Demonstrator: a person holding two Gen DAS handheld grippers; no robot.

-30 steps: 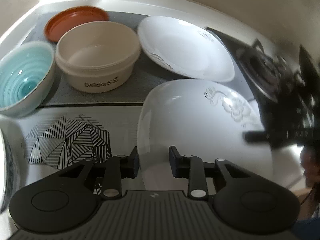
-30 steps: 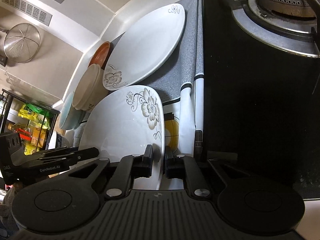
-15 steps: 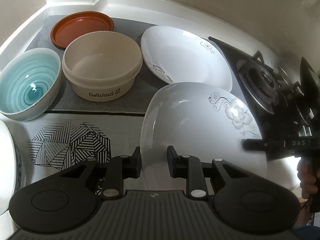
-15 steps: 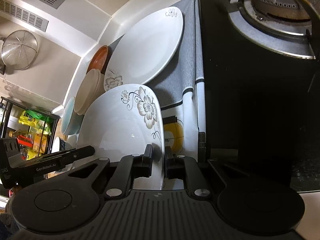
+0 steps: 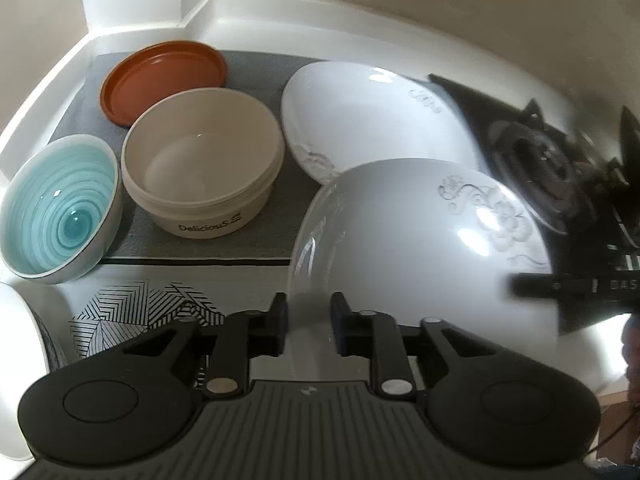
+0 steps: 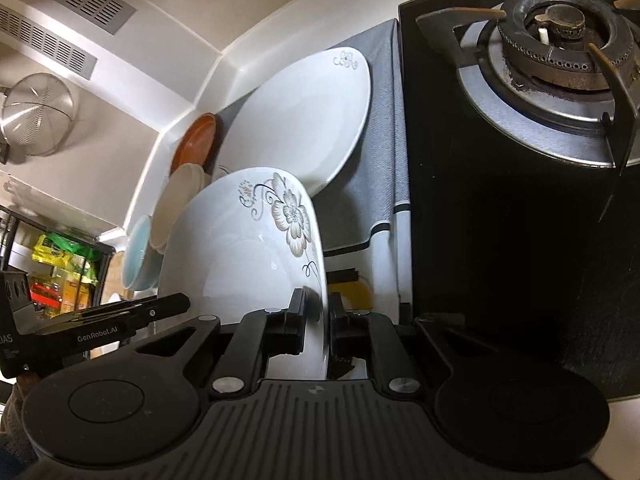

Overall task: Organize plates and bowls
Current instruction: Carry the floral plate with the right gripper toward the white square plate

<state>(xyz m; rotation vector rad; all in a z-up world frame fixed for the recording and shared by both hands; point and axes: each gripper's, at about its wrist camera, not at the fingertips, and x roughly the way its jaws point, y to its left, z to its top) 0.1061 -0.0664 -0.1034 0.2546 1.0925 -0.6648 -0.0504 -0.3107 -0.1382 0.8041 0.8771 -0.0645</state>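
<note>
A white flowered plate [image 5: 420, 248] is held above the counter by both grippers. My left gripper [image 5: 308, 328] is shut on its near rim. My right gripper [image 6: 318, 320] is shut on its opposite rim; the plate [image 6: 248, 256] stands on edge in that view. A second white flowered plate [image 5: 372, 120] lies on the grey mat [image 5: 208, 244] just beyond it, also in the right wrist view [image 6: 304, 124]. On the mat to the left stand a beige "Delicious" bowl [image 5: 200, 172], an orange plate [image 5: 160, 76] and a teal-lined bowl [image 5: 56, 208].
A black gas hob [image 6: 520, 160] with a burner [image 6: 560, 28] borders the mat on the right. A white wall upstand [image 5: 280, 12] runs along the back. Another white dish rim [image 5: 16, 356] shows at the left edge. A patterned cloth [image 5: 140, 308] lies in front.
The held plate has been carried back and to the right, closer to the second flowered plate. Both grippers have kept their hold.
</note>
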